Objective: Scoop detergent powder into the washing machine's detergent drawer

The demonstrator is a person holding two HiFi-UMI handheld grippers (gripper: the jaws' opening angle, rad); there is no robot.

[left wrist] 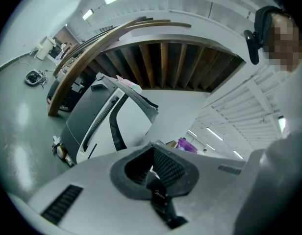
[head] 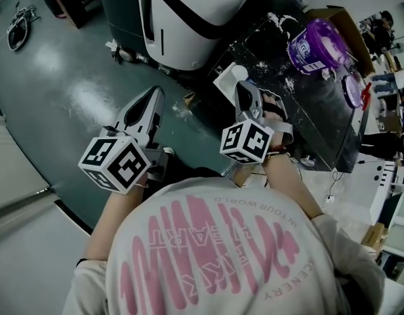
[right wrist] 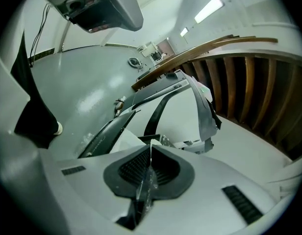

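1. Nearby, the left tongs (left wrist: 151, 169) are closed with nothing between the pads; they hang over the grey floor (head: 64, 90).
2. Just beside them, the right tongs (right wrist: 150, 151) are closed too, pads together and empty; they hang over the near corner of the dark table (head: 320, 117).
3. Farther off, the white washing machine (head: 189, 18) stands ahead of both; the purple detergent tub (head: 313, 44) sits on the table to its right, well apart from the tongs.

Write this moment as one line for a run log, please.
left gripper: shut | right gripper: shut | purple detergent tub: on dark table, away from both grippers | washing machine: ahead of grippers
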